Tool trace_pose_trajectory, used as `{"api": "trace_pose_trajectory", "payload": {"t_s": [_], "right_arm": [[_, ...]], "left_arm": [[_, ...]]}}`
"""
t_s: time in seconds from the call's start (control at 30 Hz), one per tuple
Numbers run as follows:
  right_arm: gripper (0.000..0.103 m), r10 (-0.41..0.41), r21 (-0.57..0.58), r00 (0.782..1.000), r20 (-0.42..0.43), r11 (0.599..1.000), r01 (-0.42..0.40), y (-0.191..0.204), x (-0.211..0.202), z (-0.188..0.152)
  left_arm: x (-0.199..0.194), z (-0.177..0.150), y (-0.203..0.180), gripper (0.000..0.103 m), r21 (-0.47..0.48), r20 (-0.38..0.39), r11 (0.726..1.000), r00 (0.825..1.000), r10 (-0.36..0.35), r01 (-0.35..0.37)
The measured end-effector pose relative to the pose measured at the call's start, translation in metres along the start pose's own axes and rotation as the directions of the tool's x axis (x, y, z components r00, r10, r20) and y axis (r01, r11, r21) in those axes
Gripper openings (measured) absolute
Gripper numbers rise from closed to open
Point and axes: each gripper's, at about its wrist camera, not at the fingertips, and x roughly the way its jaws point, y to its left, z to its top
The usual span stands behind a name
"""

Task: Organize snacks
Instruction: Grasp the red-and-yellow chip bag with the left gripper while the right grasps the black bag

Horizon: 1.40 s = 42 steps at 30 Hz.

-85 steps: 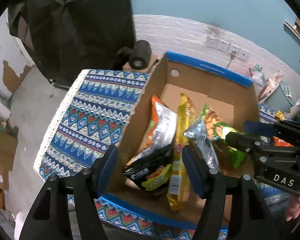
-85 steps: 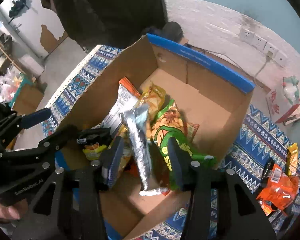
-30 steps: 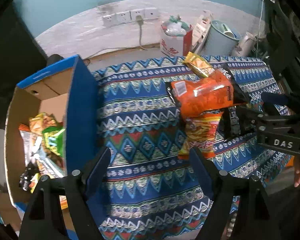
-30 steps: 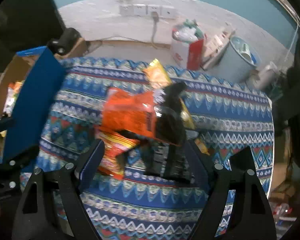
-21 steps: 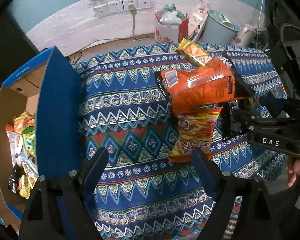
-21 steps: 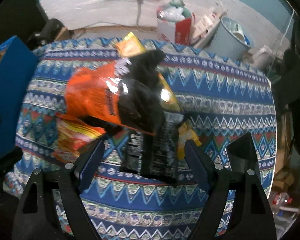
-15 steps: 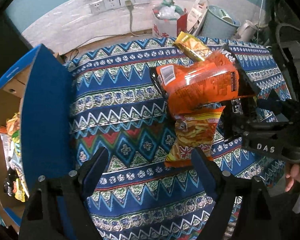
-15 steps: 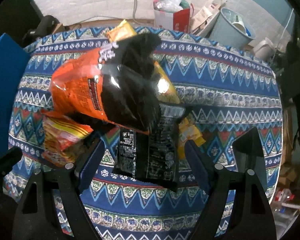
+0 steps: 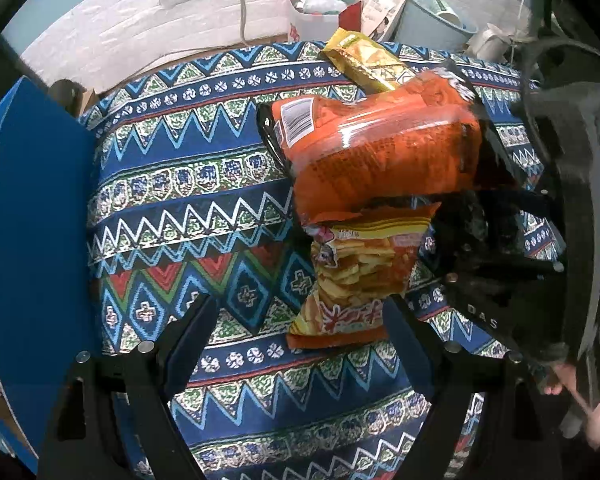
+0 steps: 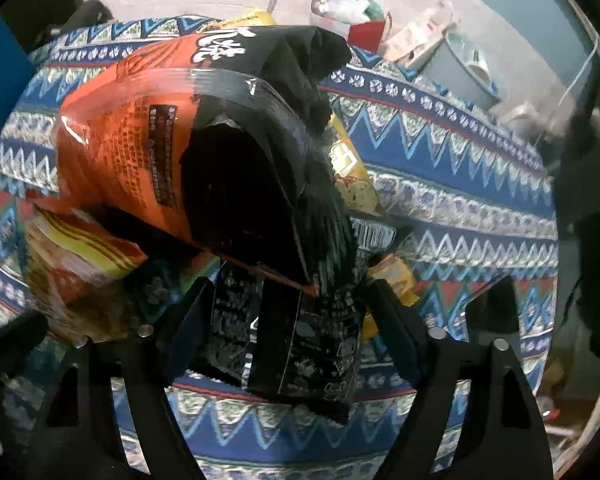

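In the left wrist view, the left gripper [image 9: 296, 320] hangs over the patterned tablecloth [image 9: 188, 184] with its jaws standing wide and nothing between the pads; the yellow-and-red chip bag [image 9: 356, 276] lies flat on the cloth with its lower end just inside the right-hand finger [image 9: 406, 334]. Above it the big orange bag [image 9: 380, 160] overlaps its top edge, a yellow packet [image 9: 364, 60] lies further back, and the blue wall of the cardboard box [image 9: 32, 240] rises at the left edge. The right gripper [image 9: 496, 280] shows as a dark, blurred frame at the right, so its state cannot be read here. In the right wrist view, the right gripper [image 10: 286, 304] straddles the black packet [image 10: 300, 340], whose near end lies between the fingers; the jaws have just been closing, yet the pads do not appear to press the packet, so it counts as unheld. The orange bag [image 10: 128, 148] rests partly on top of that packet, and the chip bag [image 10: 76, 264] peeks out at the left. To do this pick-up well, the right hand should probably settle lower so the pads catch the packet's free end rather than the orange bag's corner, close firmly, then slide it out sideways before lifting, so the pile is not dragged along. The left hand would do best to shift toward the chip bag's lower end and centre it before closing.
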Motion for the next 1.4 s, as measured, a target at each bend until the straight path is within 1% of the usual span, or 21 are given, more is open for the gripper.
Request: {"api": "trace_pose_trajectory", "payload": {"t_s": [0.07,0.1,0.17,0.4,0.53,0.63,0.77,0.83,0.9,1.0,1.07,1.1,1.27,1.4], "right_arm": [[0.057,-0.028,-0.027,1.0,0.01,0.999,0.028,-0.002,-0.002,-0.001],[0.054,-0.026,-0.028,1.0,0.014,0.999,0.026,-0.004,-0.003,-0.002],[0.052,0.01,-0.017,1.0,0.015,1.0,-0.01,-0.009,-0.006,-0.004],[0.05,0.076,0.028,0.997,0.005,0.997,-0.076,-0.033,-0.018,-0.016],[0.05,0.102,0.059,0.995,0.009,0.993,-0.103,-0.046,-0.024,-0.023],[0.05,0.117,0.071,0.993,0.015,0.991,-0.117,-0.054,-0.023,-0.022],[0.05,0.123,0.08,0.992,0.025,0.989,-0.124,-0.06,-0.024,-0.024],[0.05,0.128,0.086,0.991,0.029,0.988,-0.13,-0.061,-0.027,-0.028],[0.05,0.132,0.092,0.991,0.035,0.987,-0.135,-0.064,-0.028,-0.028],[0.05,0.136,0.104,0.99,0.045,0.985,-0.14,-0.069,-0.032,-0.027],[0.05,0.138,0.109,0.989,0.053,0.984,-0.143,-0.071,-0.036,-0.027],[0.05,0.137,0.112,0.989,0.058,0.983,-0.143,-0.072,-0.039,-0.028],[0.05,0.136,0.12,0.987,0.082,0.982,-0.145,-0.071,-0.055,-0.032],[0.05,0.144,0.116,0.983,0.116,0.981,-0.157,-0.07,-0.071,-0.031]], "left_arm": [[0.005,0.002,-0.002,0.086,-0.017,-0.01,1.0,1.0,-0.01,0.01],[0.007,0.004,-0.004,0.086,-0.028,-0.016,0.999,1.0,-0.017,0.017],[0.012,0.01,-0.006,0.086,-0.04,-0.026,0.999,0.999,-0.027,0.026],[0.026,0.018,-0.028,0.087,-0.021,-0.051,1.0,0.998,-0.022,0.021],[0.036,0.023,-0.038,0.087,-0.044,-0.069,0.999,0.998,-0.012,0.009],[0.048,0.03,-0.04,0.087,-0.06,-0.079,0.998,0.997,0.004,-0.009],[0.057,0.034,-0.044,0.087,-0.071,-0.068,0.997,0.998,0.007,-0.012],[0.055,0.033,-0.045,0.075,-0.069,-0.049,0.998,0.999,-0.01,0.006],[0.051,0.03,-0.042,0.048,-0.055,-0.041,0.998,0.999,-0.015,0.013],[0.041,0.024,-0.033,0.042,-0.046,-0.035,0.999,0.999,-0.021,0.019],[0.035,0.02,-0.027,0.04,-0.046,-0.027,0.999,0.999,-0.018,0.017],[0.031,0.018,-0.022,0.04,-0.04,-0.027,0.999,1.0,-0.015,0.014],[0.015,0.006,-0.02,0.039,-0.005,-0.013,1.0,1.0,0.021,-0.021],[0.0,-0.006,-0.01,0.039,-0.009,0.0,1.0,1.0,0.017,-0.017]]}}
